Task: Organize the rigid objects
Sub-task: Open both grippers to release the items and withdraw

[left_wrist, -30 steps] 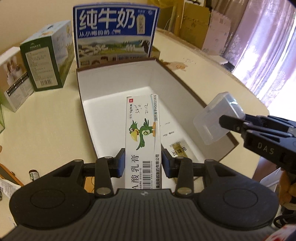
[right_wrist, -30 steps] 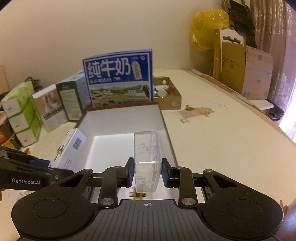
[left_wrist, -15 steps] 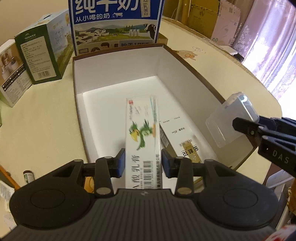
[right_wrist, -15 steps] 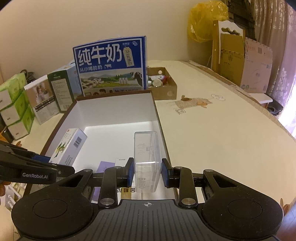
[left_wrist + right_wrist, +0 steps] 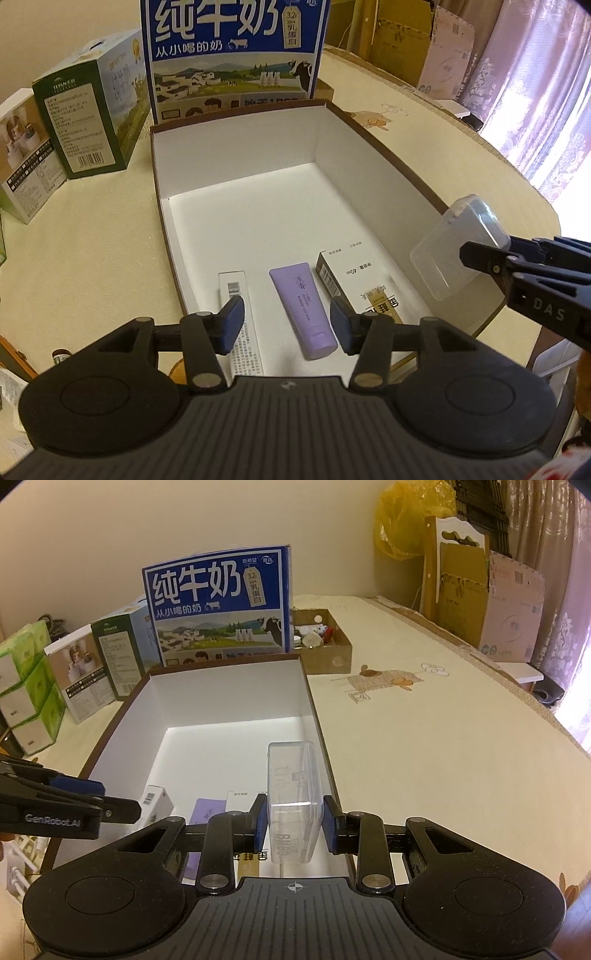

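Observation:
A white-lined open box (image 5: 236,218) lies on the table. Inside at its near end lie a white medicine carton (image 5: 240,321) on its side, a purple tube (image 5: 303,302) and a gold-and-white carton (image 5: 354,288). My left gripper (image 5: 286,325) is open and empty above them. My right gripper (image 5: 293,825) is shut on a clear plastic case (image 5: 293,794), held over the box's right wall; the case also shows in the left wrist view (image 5: 458,245). The box (image 5: 229,698) and the left gripper's fingers (image 5: 74,805) show in the right wrist view.
A tall blue milk carton (image 5: 232,55) stands behind the box. Green and white cartons (image 5: 92,118) stand at the left. A small brown cardboard tray (image 5: 325,642) with bits sits behind at the right. Cardboard boxes (image 5: 480,602) line the far table edge.
My left gripper opened and let go of the white medicine carton, which now lies in the box. The right gripper, still holding the clear case, moved closer over the box's right wall.

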A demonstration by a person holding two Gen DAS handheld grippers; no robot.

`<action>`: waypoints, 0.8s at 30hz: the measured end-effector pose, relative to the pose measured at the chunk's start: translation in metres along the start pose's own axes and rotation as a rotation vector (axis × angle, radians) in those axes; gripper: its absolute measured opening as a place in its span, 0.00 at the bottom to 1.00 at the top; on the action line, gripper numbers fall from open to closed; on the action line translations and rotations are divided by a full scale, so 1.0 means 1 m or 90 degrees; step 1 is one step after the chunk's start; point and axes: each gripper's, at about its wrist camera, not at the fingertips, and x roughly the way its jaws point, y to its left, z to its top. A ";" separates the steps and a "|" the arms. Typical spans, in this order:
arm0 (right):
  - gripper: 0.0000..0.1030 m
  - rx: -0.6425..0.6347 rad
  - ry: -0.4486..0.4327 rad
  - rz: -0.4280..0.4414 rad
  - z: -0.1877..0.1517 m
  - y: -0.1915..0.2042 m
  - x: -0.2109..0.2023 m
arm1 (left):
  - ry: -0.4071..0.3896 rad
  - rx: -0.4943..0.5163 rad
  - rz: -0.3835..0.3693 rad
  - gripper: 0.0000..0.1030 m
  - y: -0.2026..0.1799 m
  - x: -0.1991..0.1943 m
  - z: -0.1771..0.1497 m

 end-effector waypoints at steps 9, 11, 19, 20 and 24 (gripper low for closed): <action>0.53 -0.015 -0.019 0.010 -0.002 0.011 -0.007 | -0.018 0.016 0.004 0.63 0.001 -0.013 -0.004; 0.55 -0.011 -0.015 0.018 -0.002 0.013 -0.009 | -0.021 0.015 0.004 0.63 0.002 -0.015 -0.006; 0.58 0.012 -0.002 0.039 -0.006 0.019 -0.015 | -0.034 0.014 0.010 0.66 0.004 -0.029 -0.010; 0.58 0.014 -0.001 0.040 -0.006 0.020 -0.017 | -0.036 0.013 0.011 0.68 0.005 -0.032 -0.010; 0.58 0.023 -0.003 0.044 -0.008 0.024 -0.024 | -0.050 0.012 0.014 0.69 0.007 -0.044 -0.012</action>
